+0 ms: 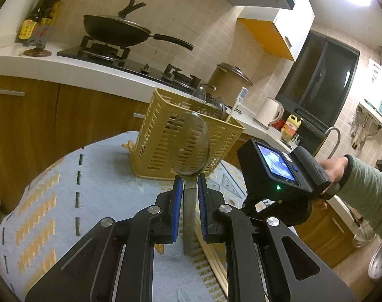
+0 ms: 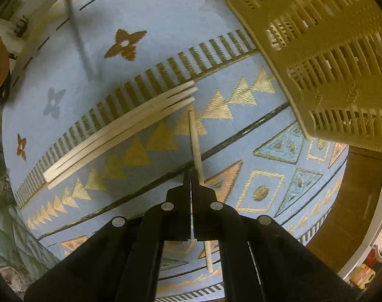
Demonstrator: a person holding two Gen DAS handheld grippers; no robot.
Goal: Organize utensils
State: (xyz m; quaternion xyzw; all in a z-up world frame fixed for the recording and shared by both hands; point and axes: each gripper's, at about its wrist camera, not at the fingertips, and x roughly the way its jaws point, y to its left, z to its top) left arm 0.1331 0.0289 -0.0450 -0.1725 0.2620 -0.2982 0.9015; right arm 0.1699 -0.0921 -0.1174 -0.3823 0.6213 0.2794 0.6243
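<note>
My left gripper (image 1: 190, 177) is shut on the neck of a metal spoon (image 1: 189, 144), bowl up, held in front of the yellow slotted utensil basket (image 1: 163, 136) on the round table. The basket holds several utensils and a chopstick. My right gripper (image 2: 191, 173) is shut on a single pale chopstick (image 2: 195, 146), held just above the patterned blue tablecloth (image 2: 165, 25). Three more chopsticks (image 2: 120, 128) lie side by side on the cloth to its left. The basket (image 2: 324, 58) is at the upper right of the right wrist view. The right gripper's body (image 1: 279, 173) shows in the left wrist view.
Behind the table runs a kitchen counter (image 1: 65, 63) with a wok (image 1: 117, 31) on a gas hob, sauce bottles (image 1: 37, 22), a brown pot (image 1: 228, 80) and a kettle (image 1: 271, 112). Wooden cabinet doors stand below. The spoon's handle (image 2: 75, 25) crosses the cloth's upper left.
</note>
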